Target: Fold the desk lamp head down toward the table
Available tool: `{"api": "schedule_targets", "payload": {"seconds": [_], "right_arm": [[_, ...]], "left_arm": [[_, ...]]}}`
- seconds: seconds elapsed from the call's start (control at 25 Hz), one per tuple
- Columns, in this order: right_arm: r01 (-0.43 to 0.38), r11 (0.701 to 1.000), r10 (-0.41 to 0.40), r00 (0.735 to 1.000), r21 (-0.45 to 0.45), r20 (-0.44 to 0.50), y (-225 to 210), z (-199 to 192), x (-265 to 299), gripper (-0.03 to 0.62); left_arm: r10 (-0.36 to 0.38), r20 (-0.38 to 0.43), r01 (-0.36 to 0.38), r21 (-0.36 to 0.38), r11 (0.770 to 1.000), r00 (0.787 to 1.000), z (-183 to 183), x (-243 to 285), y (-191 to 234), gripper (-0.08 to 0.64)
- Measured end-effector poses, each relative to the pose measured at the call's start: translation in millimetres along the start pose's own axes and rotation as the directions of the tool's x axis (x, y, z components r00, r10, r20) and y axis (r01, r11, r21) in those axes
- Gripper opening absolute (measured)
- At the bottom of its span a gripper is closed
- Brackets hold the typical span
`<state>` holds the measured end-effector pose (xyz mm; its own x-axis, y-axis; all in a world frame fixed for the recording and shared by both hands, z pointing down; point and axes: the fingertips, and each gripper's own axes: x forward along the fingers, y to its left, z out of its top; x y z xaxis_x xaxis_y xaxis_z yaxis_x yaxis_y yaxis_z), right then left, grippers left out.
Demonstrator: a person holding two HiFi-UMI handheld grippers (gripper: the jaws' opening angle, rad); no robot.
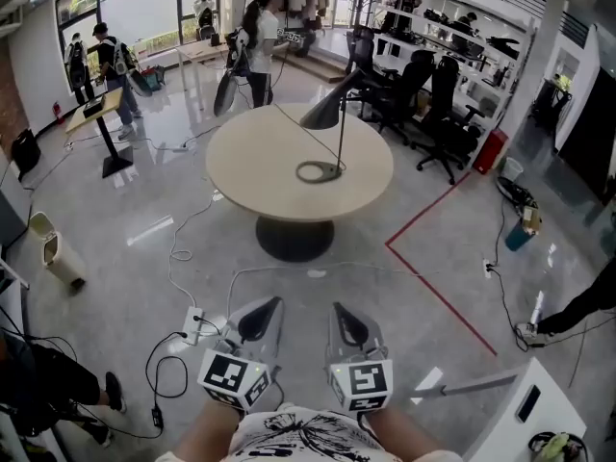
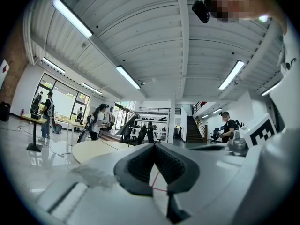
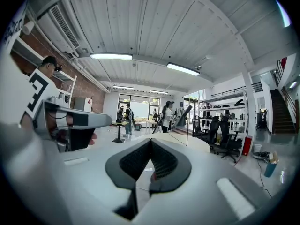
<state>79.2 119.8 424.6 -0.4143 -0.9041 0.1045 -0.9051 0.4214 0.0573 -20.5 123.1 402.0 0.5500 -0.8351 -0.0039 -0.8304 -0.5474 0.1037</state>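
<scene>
While both claws hung by the person's body, well apart from the round bench (image 1: 252, 171), the fold looked unstarted. The desk lamp (image 1: 341, 135) stood on the bench's right side, its head (image 1: 325, 112) raised on the upright stem. Left claw (image 1: 262, 318) and right claw (image 1: 348, 327) were pinched together, empty.

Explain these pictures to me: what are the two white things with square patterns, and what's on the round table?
No robot here: a person holds two hand tools, the left gripper and right gripper, close to the body. The wide picture comes from a camera on the person's head, looking down. The other two come from cameras riding on each gripper, looking along its jaws. Both pairs of jaws are shut, holding nothing. On the round table ahead stands a desk lamp, its head raised, untouched.
</scene>
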Motion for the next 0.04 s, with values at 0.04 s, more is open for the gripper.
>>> {"api": "schedule_targets", "payload": {"seconds": [0.04], "right_arm": [[0.001, 1.0, -0.001, 1.0, -0.004, 0.0, 0.6, -1.3, 1.3, 0.008]], "left_arm": [[0.001, 0.002, -0.001, 0.0, 1.0, 1.0, -1.2, 0.4, 2.1, 0.005]]}}
